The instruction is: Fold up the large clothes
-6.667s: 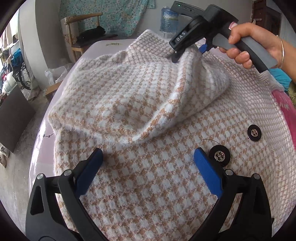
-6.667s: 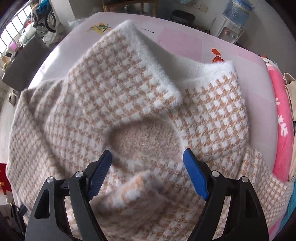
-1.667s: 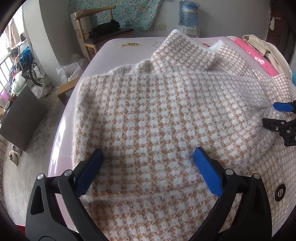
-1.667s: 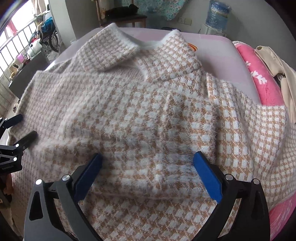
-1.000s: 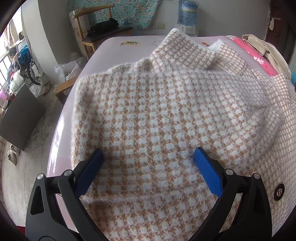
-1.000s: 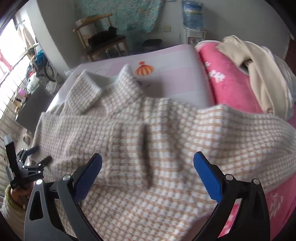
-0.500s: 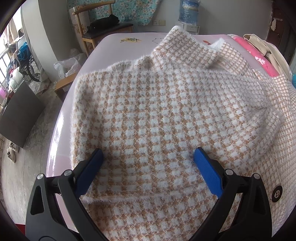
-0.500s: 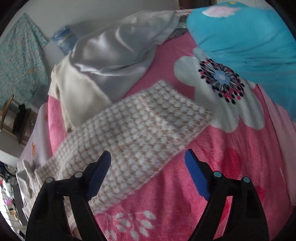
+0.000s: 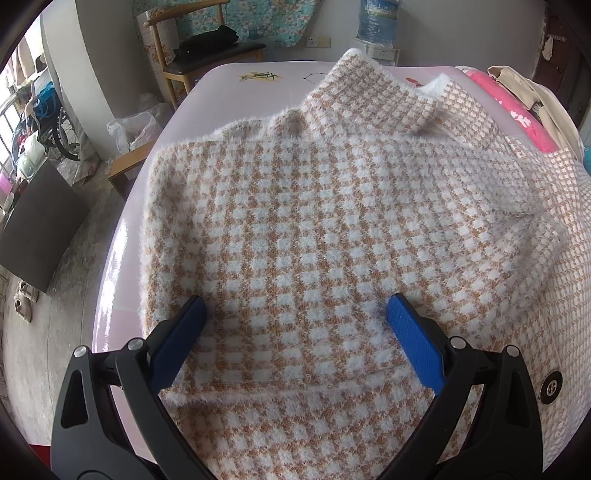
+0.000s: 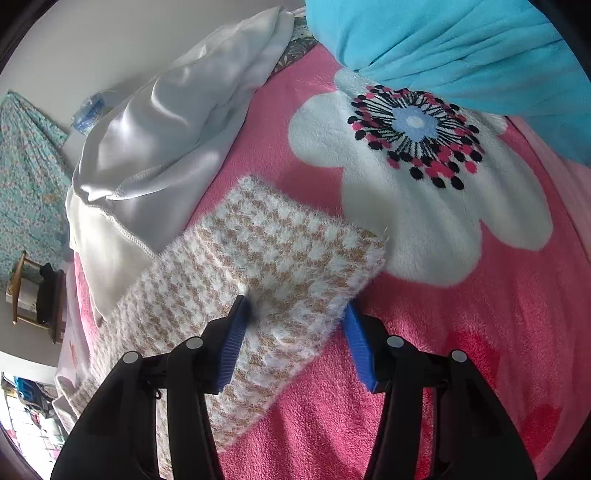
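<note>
Since the earlier frame, right gripper [image 10: 293, 325] jaws have been closing around the sleeve cuff [image 10: 295, 254], pads not visibly pinching, on the pink floral blanket [image 10: 461, 350]. Houndstooth cardigan [image 9: 314, 221] covers the lilac bed [image 9: 229, 96]. Left gripper [image 9: 295, 332] hovers spread, empty.

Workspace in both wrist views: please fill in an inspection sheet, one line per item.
Surface: glossy pale pink table.
Job's things: fuzzy tan-and-white checked cardigan partly folded; its sleeve cuff on a pink flowered fleece blanket.
Clutter: white satin garment, turquoise fleece.
Grippers: left gripper open over the cardigan; right gripper has just been closing around the cuff, one pad dents it.
Cables: nothing seen.
Surroundings: wooden chair, water bottle.
</note>
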Action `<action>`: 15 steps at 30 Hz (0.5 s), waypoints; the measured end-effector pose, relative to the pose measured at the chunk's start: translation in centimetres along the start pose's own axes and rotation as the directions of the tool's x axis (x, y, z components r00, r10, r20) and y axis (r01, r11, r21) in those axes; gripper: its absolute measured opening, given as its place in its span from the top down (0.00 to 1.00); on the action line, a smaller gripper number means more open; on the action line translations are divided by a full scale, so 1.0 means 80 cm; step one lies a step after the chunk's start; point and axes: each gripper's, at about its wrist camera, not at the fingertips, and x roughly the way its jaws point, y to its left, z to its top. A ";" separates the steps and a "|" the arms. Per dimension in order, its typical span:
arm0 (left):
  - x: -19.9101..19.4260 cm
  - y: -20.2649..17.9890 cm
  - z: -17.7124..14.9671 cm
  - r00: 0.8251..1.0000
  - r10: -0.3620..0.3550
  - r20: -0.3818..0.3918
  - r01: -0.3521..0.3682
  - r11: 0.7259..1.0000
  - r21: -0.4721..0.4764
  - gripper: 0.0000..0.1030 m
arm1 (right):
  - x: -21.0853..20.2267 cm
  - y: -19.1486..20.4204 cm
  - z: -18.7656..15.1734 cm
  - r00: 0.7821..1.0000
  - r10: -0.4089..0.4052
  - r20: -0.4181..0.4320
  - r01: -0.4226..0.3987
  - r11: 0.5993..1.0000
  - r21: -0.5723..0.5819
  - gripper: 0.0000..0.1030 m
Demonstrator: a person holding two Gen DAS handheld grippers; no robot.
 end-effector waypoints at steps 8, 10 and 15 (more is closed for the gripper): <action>-0.002 0.001 -0.004 1.000 -0.005 0.006 0.005 1.000 -0.004 0.08 | -0.057 0.053 -0.013 0.989 -0.060 0.138 0.081 0.985 -0.153 0.76; 0.000 0.001 -0.002 1.000 -0.005 0.006 0.005 1.000 -0.006 0.08 | -0.085 0.067 -0.013 0.982 -0.037 0.186 0.070 0.982 -0.177 0.76; -0.006 0.000 -0.010 1.000 -0.004 0.008 0.004 1.000 -0.012 0.07 | -0.161 0.107 -0.016 0.956 0.078 0.283 -0.010 0.972 -0.234 0.77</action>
